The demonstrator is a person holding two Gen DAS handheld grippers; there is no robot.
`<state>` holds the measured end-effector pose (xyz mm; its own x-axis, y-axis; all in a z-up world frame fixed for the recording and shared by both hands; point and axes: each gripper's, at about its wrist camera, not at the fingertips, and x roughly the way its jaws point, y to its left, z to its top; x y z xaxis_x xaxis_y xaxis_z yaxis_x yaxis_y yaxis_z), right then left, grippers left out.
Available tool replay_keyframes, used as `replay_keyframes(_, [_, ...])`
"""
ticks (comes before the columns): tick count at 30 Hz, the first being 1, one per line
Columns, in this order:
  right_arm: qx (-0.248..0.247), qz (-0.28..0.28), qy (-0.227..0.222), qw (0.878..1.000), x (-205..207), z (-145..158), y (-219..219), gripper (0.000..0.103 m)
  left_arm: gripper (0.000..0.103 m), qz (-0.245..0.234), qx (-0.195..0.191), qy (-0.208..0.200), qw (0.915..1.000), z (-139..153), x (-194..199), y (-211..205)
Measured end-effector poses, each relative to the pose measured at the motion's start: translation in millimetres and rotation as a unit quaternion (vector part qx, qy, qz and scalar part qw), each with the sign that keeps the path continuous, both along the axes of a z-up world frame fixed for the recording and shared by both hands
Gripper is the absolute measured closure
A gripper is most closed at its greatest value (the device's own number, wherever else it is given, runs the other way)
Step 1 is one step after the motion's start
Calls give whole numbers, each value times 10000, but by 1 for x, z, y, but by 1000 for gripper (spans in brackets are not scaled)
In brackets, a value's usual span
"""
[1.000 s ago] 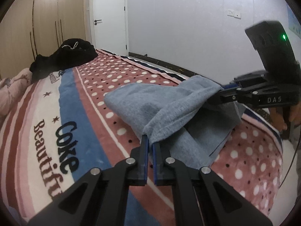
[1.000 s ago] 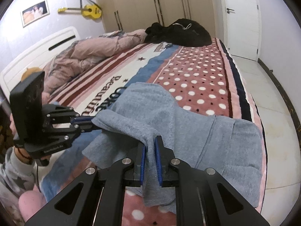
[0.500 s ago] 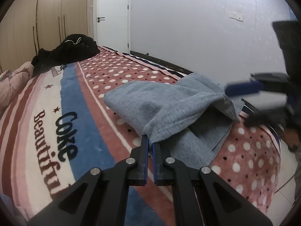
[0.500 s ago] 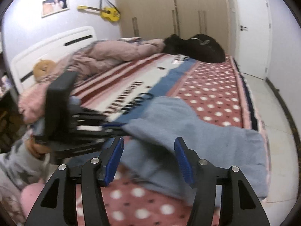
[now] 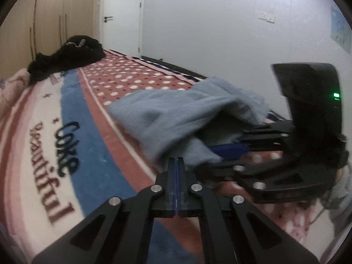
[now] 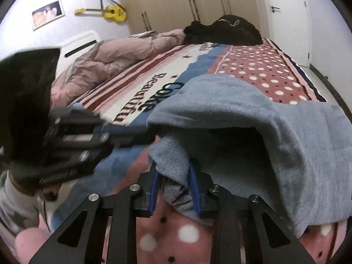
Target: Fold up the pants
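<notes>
One pair of grey pants (image 5: 176,114) lies bunched on the patterned bed (image 5: 72,114), between two tools. The left tool (image 5: 176,161) is clamped narrow on a pants edge, as before. The right tool (image 6: 173,171), wide and empty half a second ago, now has its fingers around a fold of the fabric, not fully closed. The fold's underside is shadowed. Both views are motion-blurred.
</notes>
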<state>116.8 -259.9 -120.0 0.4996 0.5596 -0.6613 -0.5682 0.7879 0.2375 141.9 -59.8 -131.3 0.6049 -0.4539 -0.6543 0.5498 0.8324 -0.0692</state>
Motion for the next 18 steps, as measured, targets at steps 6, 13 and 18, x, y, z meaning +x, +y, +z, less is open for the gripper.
replay_keyframes(6, [-109, 76, -4, 9999, -1, 2, 3, 83, 101, 282, 285, -301, 9987, 7, 0, 5])
replay_keyframes(13, [-49, 72, 24, 10000, 0, 1, 2, 83, 67, 255, 668, -439, 9965, 7, 14, -10])
replay_keyframes(18, [60, 100, 95, 9999, 3, 0, -1, 83, 97, 313, 428, -564, 9970, 12, 20, -11])
